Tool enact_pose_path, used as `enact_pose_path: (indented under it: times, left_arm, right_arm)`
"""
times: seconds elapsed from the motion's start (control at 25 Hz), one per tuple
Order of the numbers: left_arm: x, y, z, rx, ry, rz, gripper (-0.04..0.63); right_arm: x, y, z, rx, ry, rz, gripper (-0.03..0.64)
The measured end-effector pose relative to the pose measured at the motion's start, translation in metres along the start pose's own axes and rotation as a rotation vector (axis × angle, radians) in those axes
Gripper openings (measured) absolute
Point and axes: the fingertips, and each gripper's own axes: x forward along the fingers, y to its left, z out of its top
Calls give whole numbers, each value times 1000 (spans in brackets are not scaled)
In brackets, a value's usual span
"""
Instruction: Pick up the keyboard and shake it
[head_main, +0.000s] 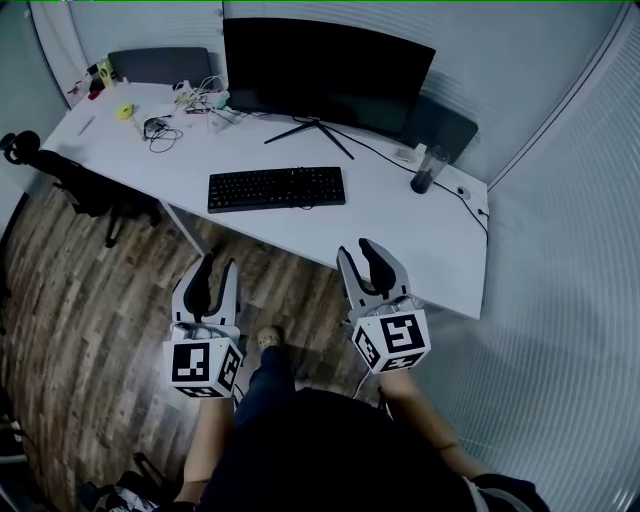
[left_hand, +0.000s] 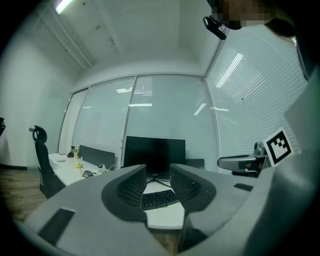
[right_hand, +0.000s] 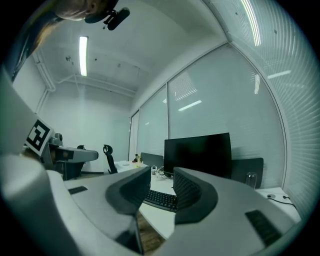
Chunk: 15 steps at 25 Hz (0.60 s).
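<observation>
Left gripper (head_main: 218, 262) and right gripper (head_main: 358, 247) hang before desk (head_main: 400, 215); monitor (head_main: 325, 75) behind keyboard (head_main: 276, 188).

you hold both grippers level ahead of you, side by side and well apart. your left gripper (head_main: 218, 268) and right gripper (head_main: 357, 250) both have their jaws parted, gripping nothing. your left forearm (head_main: 205, 432) and right forearm (head_main: 420, 410) reach forward.

A black monitor (head_main: 325, 75) stands at the back of the white tabletop (head_main: 420, 235), a dark cup (head_main: 424, 172) to its right. Tangled cables (head_main: 160, 130) and a small yellow object (head_main: 124, 111) lie toward the tabletop's left end, and a black office chair (head_main: 80, 185) stands on the wooden floor (head_main: 90, 320) beside that end.
</observation>
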Motion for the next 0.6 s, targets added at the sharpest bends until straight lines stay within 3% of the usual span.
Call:
enact_pose_path:
  times: [0.32,0.6]
  left_arm:
    - [90,83,-7,-9,10,-64,129]
    - [154,126,-23,-14,28,-122,129]
  right_arm:
    - [105,-14,-9,12,34,-78,149]
    - [164,-28,-25,17,68,-153,149]
